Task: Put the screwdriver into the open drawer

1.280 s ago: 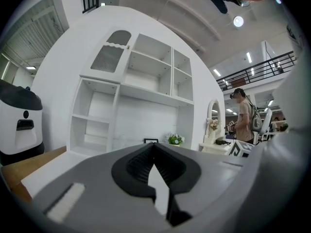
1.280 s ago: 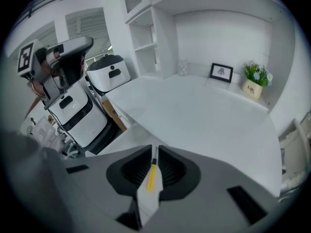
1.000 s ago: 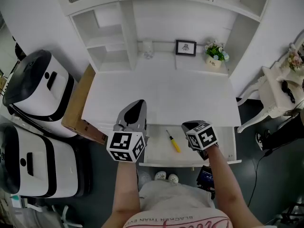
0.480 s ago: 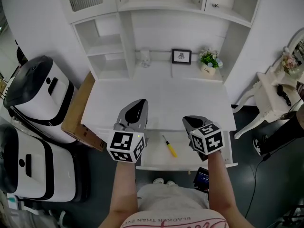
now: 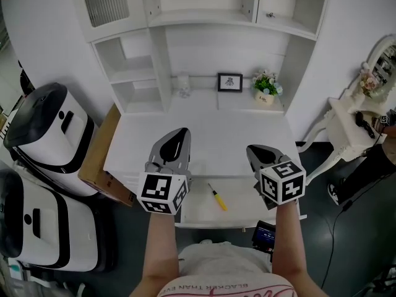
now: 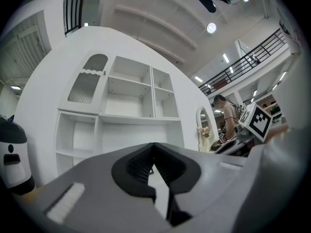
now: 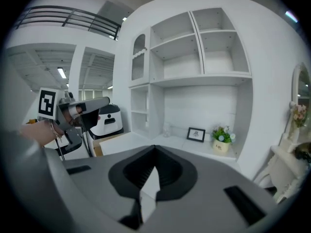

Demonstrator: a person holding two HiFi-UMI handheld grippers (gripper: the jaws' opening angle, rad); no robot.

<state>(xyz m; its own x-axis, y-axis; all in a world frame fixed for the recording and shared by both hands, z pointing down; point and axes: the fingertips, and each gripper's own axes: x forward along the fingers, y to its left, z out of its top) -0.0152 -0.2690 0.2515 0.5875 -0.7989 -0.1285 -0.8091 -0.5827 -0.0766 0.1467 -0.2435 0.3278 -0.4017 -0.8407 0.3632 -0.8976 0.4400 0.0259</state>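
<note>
A screwdriver (image 5: 217, 198) with a yellow handle and a dark shaft lies loose on the floor of the open white drawer (image 5: 197, 210) at the desk's front. Both grippers hang above the desk's front edge, apart from the tool. My left gripper (image 5: 180, 133) is left of the screwdriver, its jaws closed tip to tip with nothing between them; in the left gripper view (image 6: 154, 144) it points at the shelf unit. My right gripper (image 5: 253, 148) is right of the drawer's middle, shut and empty. The right gripper view (image 7: 155, 148) looks over the desk top.
A white desk top (image 5: 204, 129) carries a small picture frame (image 5: 229, 82), a potted plant (image 5: 265, 86) and a glass jar (image 5: 182, 84) at the back under shelves. A brown board (image 5: 101, 159) leans at the desk's left beside two white-and-black machines (image 5: 46, 129). A white chair (image 5: 343, 125) stands right.
Both grippers have risen, the right one more, and it has tipped upward. The screwdriver lies unmoved in the drawer. The jaws stayed shut.
</note>
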